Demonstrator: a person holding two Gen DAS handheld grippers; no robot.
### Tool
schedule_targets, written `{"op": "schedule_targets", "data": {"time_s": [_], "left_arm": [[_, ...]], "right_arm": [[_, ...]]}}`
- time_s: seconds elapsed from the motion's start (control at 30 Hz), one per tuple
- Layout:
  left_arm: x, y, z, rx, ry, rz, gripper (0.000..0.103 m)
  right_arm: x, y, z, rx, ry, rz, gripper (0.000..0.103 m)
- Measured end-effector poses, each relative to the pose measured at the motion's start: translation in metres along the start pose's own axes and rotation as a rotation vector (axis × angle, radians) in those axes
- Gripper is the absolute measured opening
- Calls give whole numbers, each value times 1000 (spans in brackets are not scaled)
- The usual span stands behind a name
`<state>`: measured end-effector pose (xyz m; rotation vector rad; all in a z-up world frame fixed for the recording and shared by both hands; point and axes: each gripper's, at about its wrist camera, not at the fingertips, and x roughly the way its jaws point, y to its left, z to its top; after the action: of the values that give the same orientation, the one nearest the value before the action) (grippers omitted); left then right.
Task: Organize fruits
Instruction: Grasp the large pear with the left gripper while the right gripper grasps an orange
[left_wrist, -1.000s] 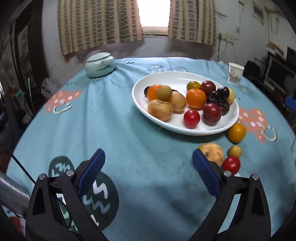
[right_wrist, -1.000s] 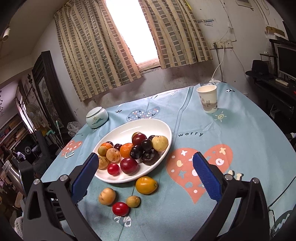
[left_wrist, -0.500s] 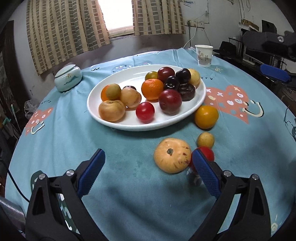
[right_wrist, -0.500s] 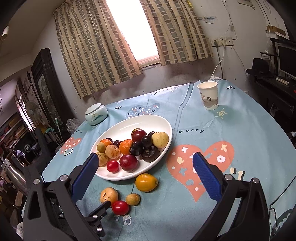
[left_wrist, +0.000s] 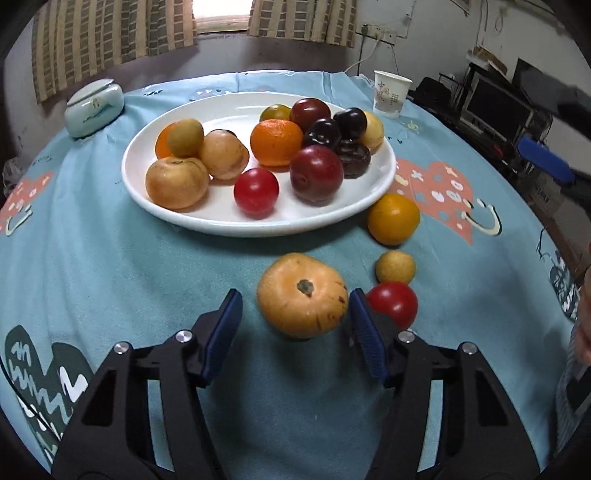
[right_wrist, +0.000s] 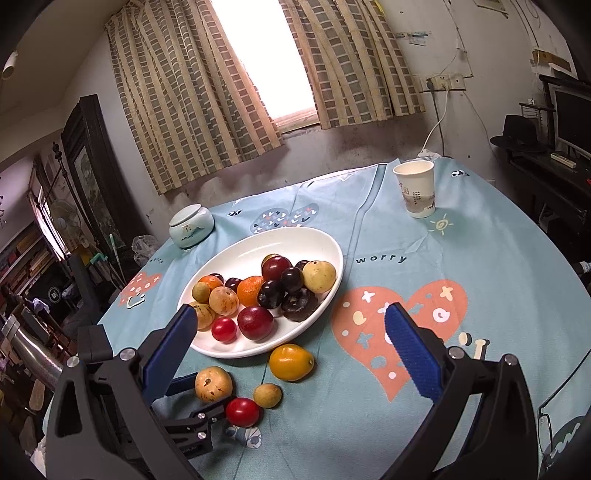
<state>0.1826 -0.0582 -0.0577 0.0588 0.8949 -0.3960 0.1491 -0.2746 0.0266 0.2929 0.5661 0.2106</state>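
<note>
Four fruits lie loose on the counter with its blue cloth, near the big white plate of fruit. Closest is the left claw. It has come down around the round tan fruit with brown spots, and its jaws have just been closing. The right pad looks close to the skin; the left pad is apart. Nothing is held yet. I think a squeeze comes next, then the plate. Further off, the right claw hangs wide open and empty.

Daylight blows out the far window between the curtains, the room stays dim, soft shadows sit under the fruit, and fisheye bending with dark corners warps both sharp views.
</note>
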Motion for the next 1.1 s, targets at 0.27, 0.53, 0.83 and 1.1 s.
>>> {"op": "schedule_targets", "data": {"time_s": [0.27, 0.53, 0.83, 1.1], "left_arm": [[-10, 4, -2, -2, -39, 104, 47], [-28, 28, 2, -76, -81, 159, 47], [-20, 24, 0, -52, -49, 155, 47], [-12, 22, -1, -39, -24, 151, 47]], "right_arm": [[16, 1, -10, -32, 70, -20, 102], [62, 22, -43, -205, 280, -48, 76], [80, 14, -48, -194, 278, -73, 57], [97, 13, -49, -137, 331, -13, 43]]}}
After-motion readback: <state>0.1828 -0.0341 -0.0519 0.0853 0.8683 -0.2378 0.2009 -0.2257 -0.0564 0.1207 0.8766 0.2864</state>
